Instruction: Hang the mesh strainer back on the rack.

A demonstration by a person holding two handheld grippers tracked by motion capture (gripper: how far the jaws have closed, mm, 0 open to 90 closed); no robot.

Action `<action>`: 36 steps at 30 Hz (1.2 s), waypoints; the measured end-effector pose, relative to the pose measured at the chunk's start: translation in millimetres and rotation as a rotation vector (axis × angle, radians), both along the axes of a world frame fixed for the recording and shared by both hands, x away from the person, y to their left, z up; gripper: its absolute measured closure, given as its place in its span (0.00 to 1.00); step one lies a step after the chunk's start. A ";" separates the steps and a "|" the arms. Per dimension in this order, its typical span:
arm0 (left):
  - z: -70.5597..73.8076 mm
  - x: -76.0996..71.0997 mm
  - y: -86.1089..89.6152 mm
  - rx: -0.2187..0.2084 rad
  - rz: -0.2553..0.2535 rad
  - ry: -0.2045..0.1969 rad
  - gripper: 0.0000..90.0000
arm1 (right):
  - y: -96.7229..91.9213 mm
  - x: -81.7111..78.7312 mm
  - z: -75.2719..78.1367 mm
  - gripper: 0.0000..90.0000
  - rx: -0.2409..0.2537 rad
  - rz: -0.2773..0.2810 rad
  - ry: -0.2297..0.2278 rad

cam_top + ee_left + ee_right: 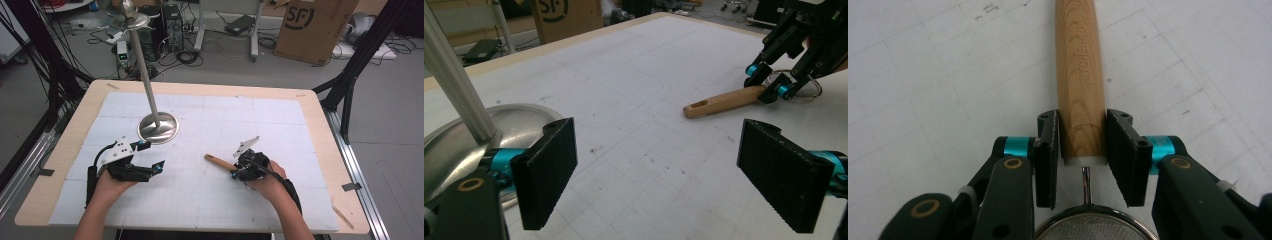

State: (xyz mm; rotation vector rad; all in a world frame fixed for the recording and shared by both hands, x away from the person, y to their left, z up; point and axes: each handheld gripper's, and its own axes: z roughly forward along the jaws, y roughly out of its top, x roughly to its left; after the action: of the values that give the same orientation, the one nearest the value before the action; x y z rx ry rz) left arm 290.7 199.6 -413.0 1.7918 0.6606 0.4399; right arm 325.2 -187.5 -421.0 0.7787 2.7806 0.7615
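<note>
Right gripper [1082, 152] clamping strainer's wooden handle [1080, 75]

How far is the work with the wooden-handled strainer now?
Done: the right tool has closed on the wooden handle of the strainer, near the mesh end. In hand: the strainer lies low on the white mat, handle toward the metal stand; I cannot tell if it is lifted yet. Left: probably carrying it to the stand, perhaps to hang it. The left tool waits open beside the stand's base.
</note>
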 end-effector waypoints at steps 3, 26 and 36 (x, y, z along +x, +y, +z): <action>0.0 0.0 0.2 0.000 0.000 0.002 0.19 | 4.9 4.1 0.7 0.73 -0.033 0.008 0.029; -1.6 -0.1 -3.8 0.006 -0.016 0.021 0.19 | 10.8 10.6 4.4 0.74 -0.088 0.024 0.082; -1.6 -0.6 -4.4 -0.001 -0.019 0.024 0.19 | 13.5 7.8 5.0 0.76 -0.107 0.014 0.072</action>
State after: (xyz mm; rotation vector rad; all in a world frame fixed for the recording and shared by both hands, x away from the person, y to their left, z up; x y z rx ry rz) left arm 290.1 195.2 -414.6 1.8033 0.6596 0.4057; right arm 333.0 -174.1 -416.0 0.7831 2.8661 0.5918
